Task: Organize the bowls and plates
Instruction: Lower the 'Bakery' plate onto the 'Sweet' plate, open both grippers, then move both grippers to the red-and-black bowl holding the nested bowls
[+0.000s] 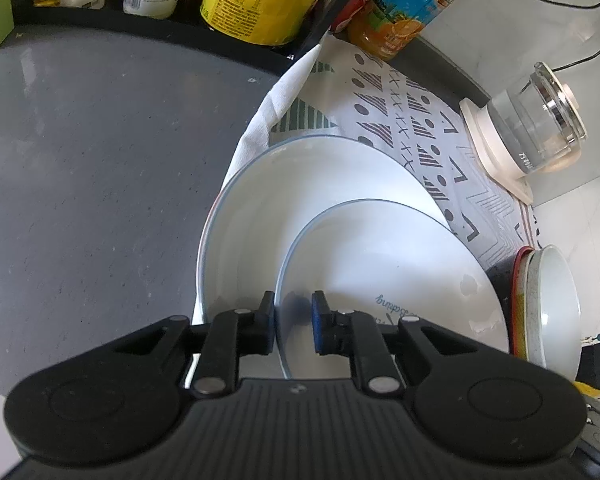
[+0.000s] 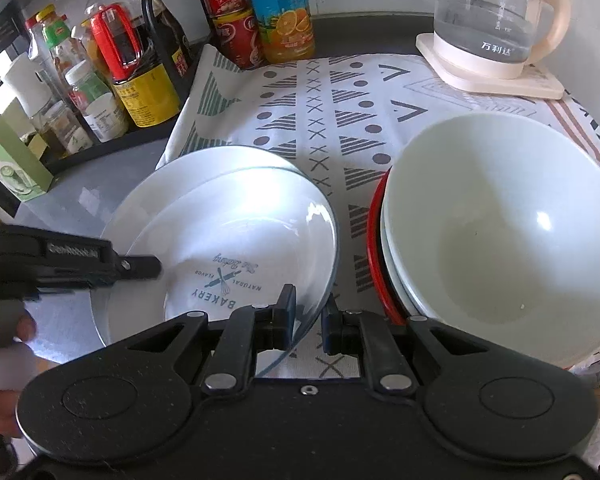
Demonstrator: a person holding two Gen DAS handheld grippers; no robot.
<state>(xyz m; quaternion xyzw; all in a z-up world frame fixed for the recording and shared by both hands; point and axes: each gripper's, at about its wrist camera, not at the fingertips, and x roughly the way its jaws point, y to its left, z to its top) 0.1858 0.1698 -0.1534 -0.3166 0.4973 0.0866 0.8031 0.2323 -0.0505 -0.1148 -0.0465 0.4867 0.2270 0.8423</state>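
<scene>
- Holding the printed plate from both sides is the job here: the left gripper has its jaws astride the near-left rim, and the right gripper straddles the opposite rim.
- Neither grip looks clamped tight. In the left wrist view a pad lies against the outside of the rim while the blue pad stands a little off the inside; in the right wrist view both pads flank the rim with gaps showing. I judge both as parted around the rim, not yet pinching.
- The printed plate rests on a larger white plate, both lying partly on the patterned cloth and partly over the grey counter.
- To the right, a white bowl sits nested in a red-rimmed dish, just beside the plates.
- Doing it well probably means seating each rim deep between the pads before squeezing, then closing both sides evenly so the plate stays level.
- Glazed ceramic is likely slippery; a shallow bite risks a tilt and a knock against the bowl.
- Keep clear of the glass kettle and the bottles at the back.
</scene>
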